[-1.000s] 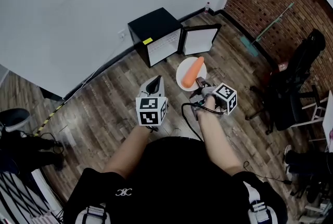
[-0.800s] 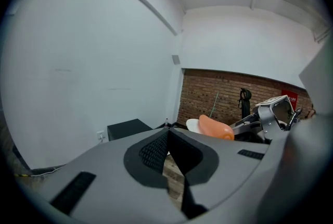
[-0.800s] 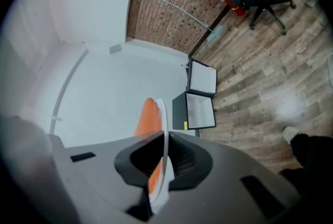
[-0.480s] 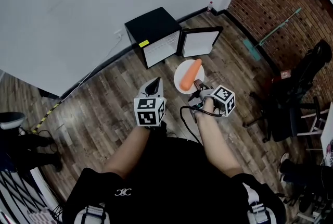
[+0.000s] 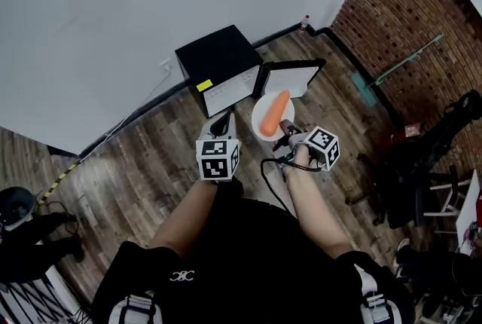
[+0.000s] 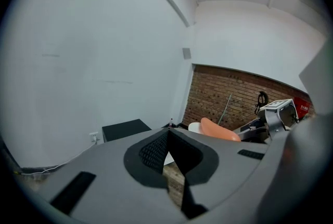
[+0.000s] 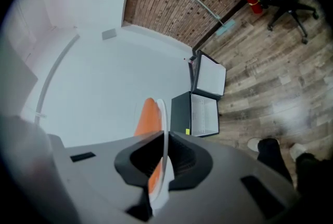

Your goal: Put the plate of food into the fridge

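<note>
A white plate [image 5: 259,116] with an orange carrot [image 5: 275,111] on it is held level in the air by its near rim. My right gripper [image 5: 287,127] is shut on that rim. In the right gripper view the plate [image 7: 165,129] shows edge-on between the pads, with the carrot [image 7: 148,116] on its left face. The small black fridge [image 5: 218,59] stands on the floor against the white wall, its door [image 5: 290,79] swung open to the right. My left gripper [image 5: 224,122] hovers beside the plate, its jaws shut [image 6: 167,133] with nothing in them.
The floor is wood planks; a brick wall [image 5: 407,6] runs along the right. A black office chair [image 5: 422,164] stands at the right. A cable [image 5: 271,172] hangs from the right gripper. A small bottle [image 5: 304,19] stands in the corner behind the fridge.
Both grippers and the plate with the carrot have moved forward, closer to the open fridge. The right gripper's hold on the plate rim is the same.
</note>
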